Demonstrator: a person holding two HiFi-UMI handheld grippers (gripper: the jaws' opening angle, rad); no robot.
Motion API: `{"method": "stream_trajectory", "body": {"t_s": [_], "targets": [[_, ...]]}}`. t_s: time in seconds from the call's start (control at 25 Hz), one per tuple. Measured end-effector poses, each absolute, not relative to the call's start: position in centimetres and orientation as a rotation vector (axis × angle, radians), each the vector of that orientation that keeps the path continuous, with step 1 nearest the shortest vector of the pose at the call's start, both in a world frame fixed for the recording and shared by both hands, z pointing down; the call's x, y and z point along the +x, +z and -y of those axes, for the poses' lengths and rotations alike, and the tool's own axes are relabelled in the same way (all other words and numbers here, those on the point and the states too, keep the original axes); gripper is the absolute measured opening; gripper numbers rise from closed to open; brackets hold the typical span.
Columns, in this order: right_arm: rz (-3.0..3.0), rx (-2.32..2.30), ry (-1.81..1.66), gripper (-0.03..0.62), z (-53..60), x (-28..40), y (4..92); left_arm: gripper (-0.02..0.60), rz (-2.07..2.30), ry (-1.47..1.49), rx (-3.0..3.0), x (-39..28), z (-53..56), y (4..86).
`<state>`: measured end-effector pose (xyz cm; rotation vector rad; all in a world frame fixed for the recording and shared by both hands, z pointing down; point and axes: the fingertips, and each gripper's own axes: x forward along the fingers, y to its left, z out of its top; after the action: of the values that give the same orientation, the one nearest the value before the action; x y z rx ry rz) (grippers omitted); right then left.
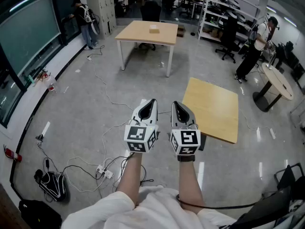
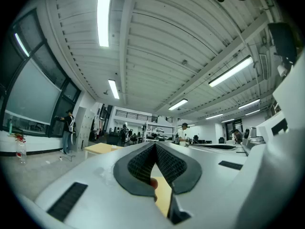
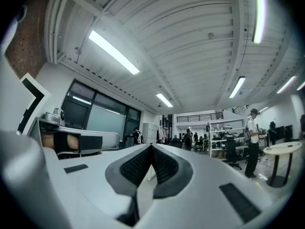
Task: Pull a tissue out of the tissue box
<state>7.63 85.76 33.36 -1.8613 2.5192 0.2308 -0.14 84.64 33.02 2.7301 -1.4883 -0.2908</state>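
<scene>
1. The left gripper (image 1: 152, 102) is clenched: in the left gripper view its 2 ribbed pads (image 2: 142, 164) meet at the tips, with nothing between them
2. The right gripper (image 1: 174, 104) is clenched as well; in the right gripper view its jaws press tip to tip and grasp nothing
3. In the head view both are held out side by side, near each other but apart, each on a bare forearm above the grey floor (image 1: 86, 109), their marker cubes facing the camera
4. The task's thing looks to be the small pale box (image 1: 154, 28) on the far worktop (image 1: 136, 33), well apart from both grippers; it is too small to tell whether a tissue shows
5. A second wooden table (image 1: 214, 111) stands nearer, just beyond the right gripper and to its right
6. Loose cables (image 1: 103, 142) run over the floor to the left of the grippers, ending at a power strip (image 1: 106, 172); a black bag (image 1: 52, 185) lies near it
7. 1 person (image 1: 86, 19) stands by the dark windows at the left, and 1 more (image 1: 255, 49) near a round table (image 1: 280, 82) at the right
</scene>
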Motion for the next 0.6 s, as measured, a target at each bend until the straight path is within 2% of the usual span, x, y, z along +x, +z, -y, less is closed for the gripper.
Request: {"method": "stream_trajectory", "body": {"t_s": [0.6], "targets": [[-2.476, -1.73, 0.054, 0.002, -88.0, 13.2, 34.7, -0.011, 1.493, -0.226, 2.71, 5.4, -87.1, 34.6]]}}
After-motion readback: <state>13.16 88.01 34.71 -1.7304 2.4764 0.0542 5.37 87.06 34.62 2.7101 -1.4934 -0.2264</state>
